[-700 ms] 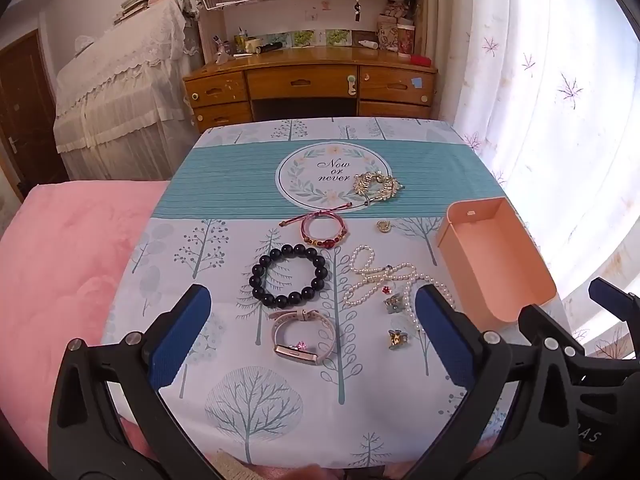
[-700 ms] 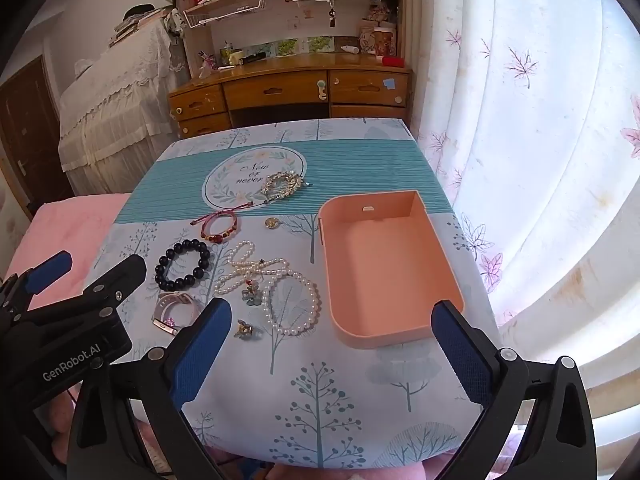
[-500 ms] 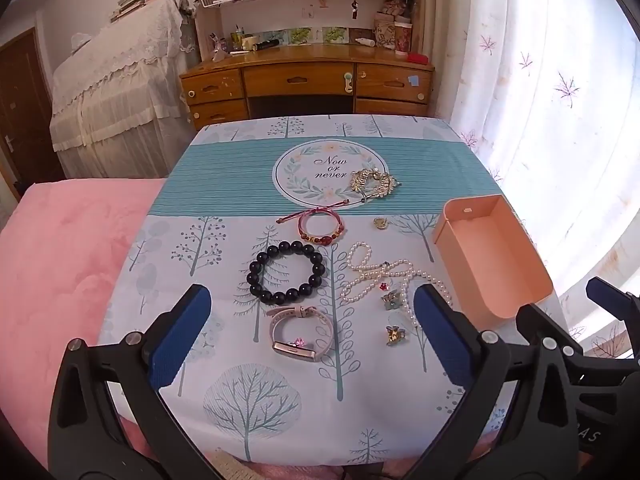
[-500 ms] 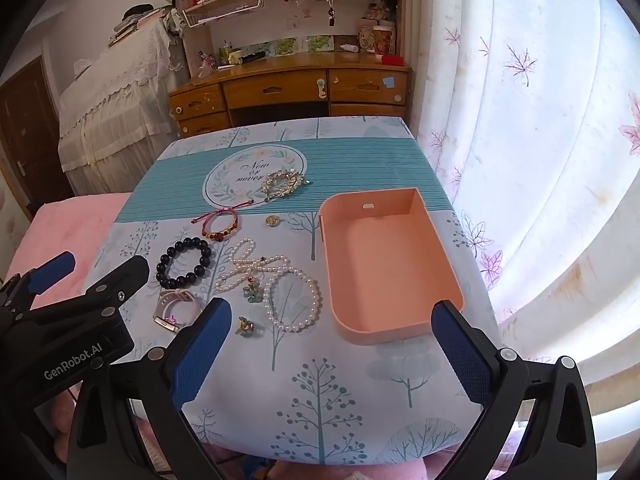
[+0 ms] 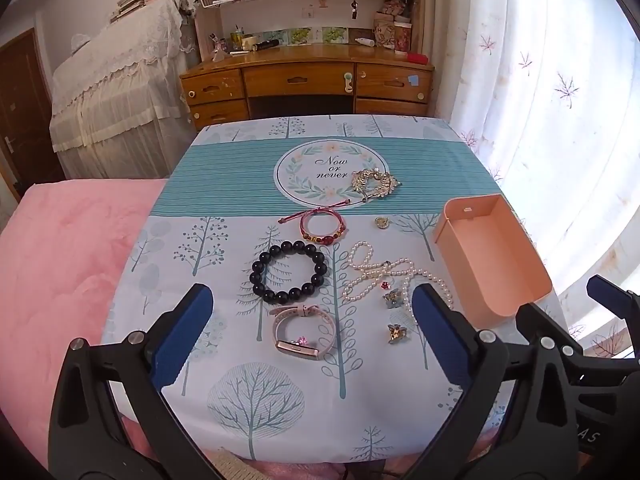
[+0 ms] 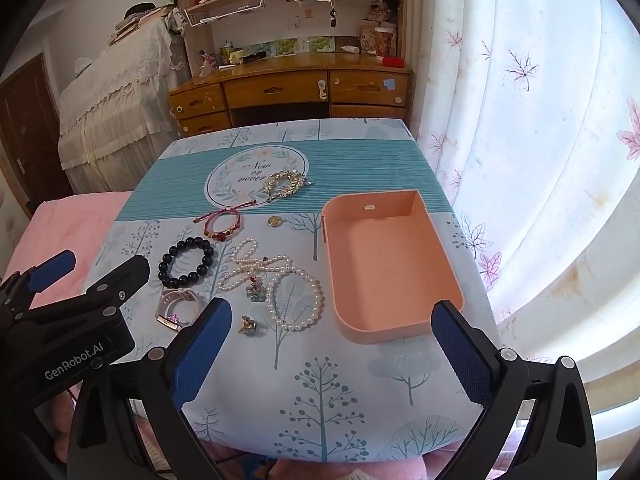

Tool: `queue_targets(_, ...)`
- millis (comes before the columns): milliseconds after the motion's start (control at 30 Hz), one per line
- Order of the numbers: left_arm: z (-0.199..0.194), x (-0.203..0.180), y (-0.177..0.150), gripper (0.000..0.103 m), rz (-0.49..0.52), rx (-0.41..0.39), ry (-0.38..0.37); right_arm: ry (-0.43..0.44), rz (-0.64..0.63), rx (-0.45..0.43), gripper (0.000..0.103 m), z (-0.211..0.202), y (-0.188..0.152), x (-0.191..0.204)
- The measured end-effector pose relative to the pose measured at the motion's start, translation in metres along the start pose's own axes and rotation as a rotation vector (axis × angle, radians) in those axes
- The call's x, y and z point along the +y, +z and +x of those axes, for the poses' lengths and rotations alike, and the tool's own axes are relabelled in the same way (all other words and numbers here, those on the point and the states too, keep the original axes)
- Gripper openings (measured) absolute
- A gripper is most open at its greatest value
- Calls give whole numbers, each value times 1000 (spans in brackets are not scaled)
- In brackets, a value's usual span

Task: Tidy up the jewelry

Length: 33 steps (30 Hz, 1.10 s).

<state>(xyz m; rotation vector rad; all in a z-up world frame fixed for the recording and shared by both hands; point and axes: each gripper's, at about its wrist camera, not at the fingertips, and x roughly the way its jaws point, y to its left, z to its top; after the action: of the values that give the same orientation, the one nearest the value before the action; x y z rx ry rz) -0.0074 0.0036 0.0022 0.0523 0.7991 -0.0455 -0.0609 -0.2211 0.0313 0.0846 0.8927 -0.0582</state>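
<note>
Jewelry lies on a tree-print tablecloth: a black bead bracelet, a red cord bracelet, a pink watch, a pearl necklace, a gold chain piece, a small gold pendant and two small brooches. An empty peach tray stands to their right. My left gripper is open over the watch, above the near table edge. My right gripper is open before the tray and the pearls.
A wooden desk with drawers and bookshelves stand behind the table. A white curtain hangs to the right. A pink blanket lies to the left. A lace-covered cabinet stands at the back left.
Both grippers have drawn back and risen slightly, so the table looks a little farther away. Both stay open. No jewelry has moved.
</note>
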Motion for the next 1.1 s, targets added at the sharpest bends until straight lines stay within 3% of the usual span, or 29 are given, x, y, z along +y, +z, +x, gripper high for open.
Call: queue_targets(1100, -7, 0, 8, 94, 0, 2, -9, 1, -6, -7, 102, -9, 7, 4)
